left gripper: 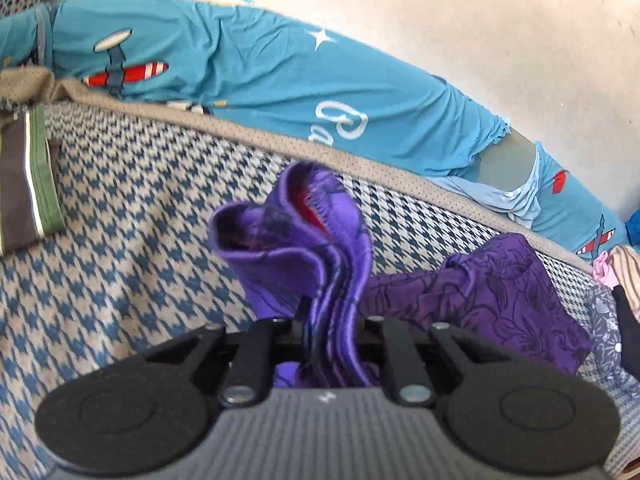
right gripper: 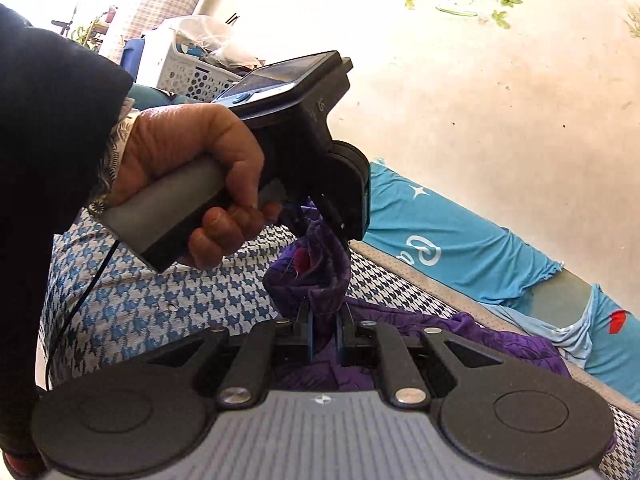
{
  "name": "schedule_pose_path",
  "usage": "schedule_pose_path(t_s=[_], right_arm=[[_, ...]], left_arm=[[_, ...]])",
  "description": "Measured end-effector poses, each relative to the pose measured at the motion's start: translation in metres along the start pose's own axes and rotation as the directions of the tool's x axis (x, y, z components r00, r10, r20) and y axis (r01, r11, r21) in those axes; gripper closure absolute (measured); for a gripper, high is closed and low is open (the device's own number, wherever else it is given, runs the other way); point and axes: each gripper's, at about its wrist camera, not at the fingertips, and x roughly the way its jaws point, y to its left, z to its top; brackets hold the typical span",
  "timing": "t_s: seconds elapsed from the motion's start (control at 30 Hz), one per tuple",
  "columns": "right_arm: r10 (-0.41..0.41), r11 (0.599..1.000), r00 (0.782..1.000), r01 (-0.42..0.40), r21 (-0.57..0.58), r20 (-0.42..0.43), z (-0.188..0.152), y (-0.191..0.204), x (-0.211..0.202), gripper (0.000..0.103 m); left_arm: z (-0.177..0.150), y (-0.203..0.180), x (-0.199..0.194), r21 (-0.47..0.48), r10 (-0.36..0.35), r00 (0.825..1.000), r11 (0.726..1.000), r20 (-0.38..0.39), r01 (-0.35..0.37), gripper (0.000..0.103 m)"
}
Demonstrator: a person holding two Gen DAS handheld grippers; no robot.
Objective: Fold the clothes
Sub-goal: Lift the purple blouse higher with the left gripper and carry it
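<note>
1. Both hand-held grippers, left (left gripper: 320, 320) & right (right gripper: 324, 332), clamp narrow on purple floral-print garment (left gripper: 304, 240), lifted over blue-white houndstooth bed (left gripper: 120, 240).
2. Teal aeroplane-print cloth (left gripper: 240, 68) along bed's far edge, by wall.
3. White perforated plastic basket (right gripper: 188, 72) beyond bed.

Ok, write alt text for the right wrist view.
The right gripper is shut on a bunched purple garment, and the left gripper, held in a hand, pinches the same cloth from above. Below lies a blue houndstooth bedcover, with teal printed fabric along a pale wall.
</note>
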Motion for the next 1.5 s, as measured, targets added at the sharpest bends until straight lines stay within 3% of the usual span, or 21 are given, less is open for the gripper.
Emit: schedule_pose_path(t_s=[0.17,0.3,0.47,0.6,0.73,0.87,1.13,1.3,1.5], right_arm=[[0.039,0.998,0.998,-0.037,0.044,-0.044,-0.008,-0.009,0.0,0.093],[0.096,0.995,0.995,-0.095,0.029,-0.041,-0.01,-0.002,-0.003,0.093],[0.106,0.994,0.994,-0.106,-0.001,-0.039,-0.012,0.006,0.0,0.093],[0.07,0.997,0.996,-0.071,-0.013,-0.064,-0.015,0.008,0.003,0.093],[0.063,0.998,0.994,-0.062,0.013,-0.095,-0.022,0.003,0.006,0.092],[0.069,0.997,0.991,-0.065,0.034,-0.114,-0.025,0.0,0.008,0.082],[0.091,0.994,0.988,-0.084,0.066,-0.125,-0.023,0.001,0.012,0.072],[0.105,0.993,0.987,-0.097,0.071,-0.124,-0.023,0.002,0.013,0.074],[0.11,0.994,0.987,-0.106,0.039,-0.113,-0.023,0.007,0.013,0.089]], left_arm=[[-0.01,0.005,0.021,0.002,0.032,0.993,0.999,-0.11,-0.032,0.089],[-0.012,0.013,0.023,0.011,0.035,0.989,0.999,-0.145,-0.033,0.085],[-0.014,0.022,0.022,-0.02,0.024,0.991,0.999,-0.133,-0.026,0.081],[-0.015,0.026,0.025,-0.06,0.018,0.992,0.998,-0.127,-0.026,0.088],[-0.015,0.026,0.025,-0.074,0.012,0.993,0.997,-0.12,-0.021,0.089],[-0.015,0.026,0.025,-0.08,0.007,0.993,0.997,-0.12,-0.017,0.089],[-0.014,0.024,0.029,-0.075,0.007,0.993,0.997,-0.12,-0.016,0.089],[-0.014,0.025,0.03,-0.082,0.003,0.993,0.997,-0.119,-0.013,0.089],[-0.012,0.018,0.023,-0.04,0.004,0.997,0.999,-0.073,-0.007,0.093]])
